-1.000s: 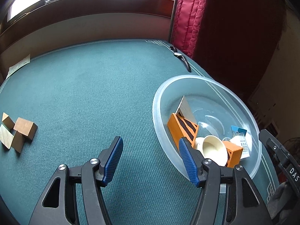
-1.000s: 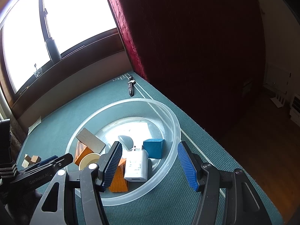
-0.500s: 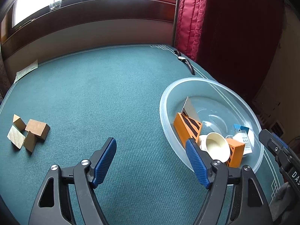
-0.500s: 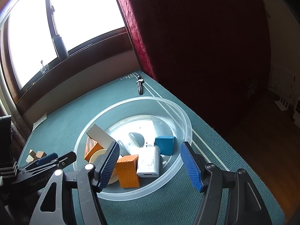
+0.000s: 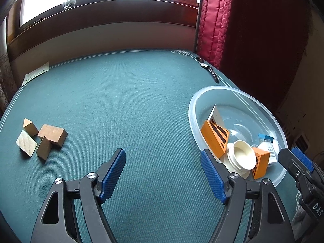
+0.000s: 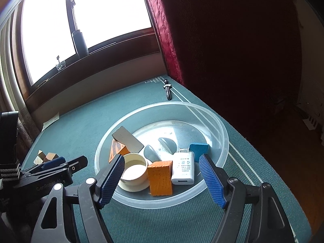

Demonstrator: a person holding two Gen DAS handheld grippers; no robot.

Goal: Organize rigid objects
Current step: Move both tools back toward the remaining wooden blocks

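A clear plastic bowl [image 5: 194,109] stands at the right of the green table. It holds an orange striped wedge [image 5: 214,137], a cream round cup [image 5: 241,158], an orange block [image 6: 160,177], a white charger [image 6: 183,168], a blue block [image 6: 199,148] and a grey slab [image 6: 127,138]. Several wooden blocks [image 5: 51,134] lie loose at the table's left. My left gripper [image 5: 162,152] hangs open over bare cloth just left of the bowl. My right gripper [image 6: 162,158] hovers at the bowl's near rim [image 6: 222,133], its jaws opening, with nothing pressed between them.
A wristwatch [image 5: 209,70] lies near the far right corner. A paper slip [image 5: 36,74] sits at the far left edge. A red curtain [image 5: 214,20] hangs past the table's right side, below a window sill. The table's right edge runs close to the bowl.
Both grippers' jaws have spread wider. The left view has drawn back, showing more of the wooden blocks. In the right view the bowl's contents have shifted to between the fingers.
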